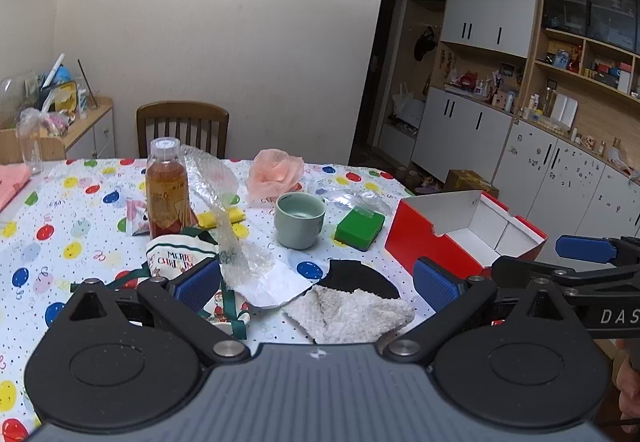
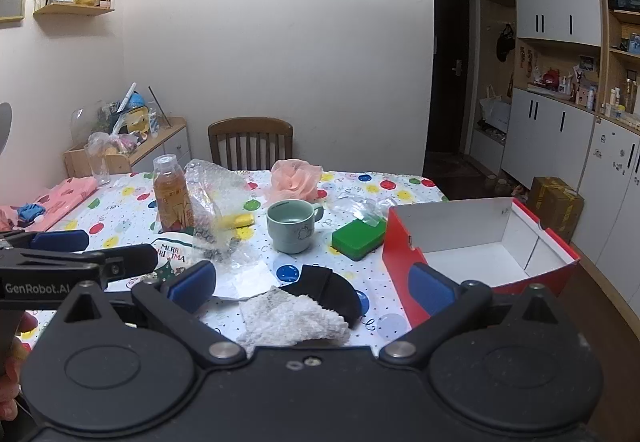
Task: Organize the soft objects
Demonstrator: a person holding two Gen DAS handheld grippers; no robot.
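A white fluffy towel lies on a black cloth at the table's near edge. A Christmas cloth bag, bubble wrap, a pink mesh pouf and a green sponge lie further back. An open red box stands at the right, empty. My left gripper and right gripper are both open and empty, just short of the towel.
A tea bottle, a green mug and a yellow item stand on the balloon-print tablecloth. A wooden chair is behind the table. Cabinets line the right wall.
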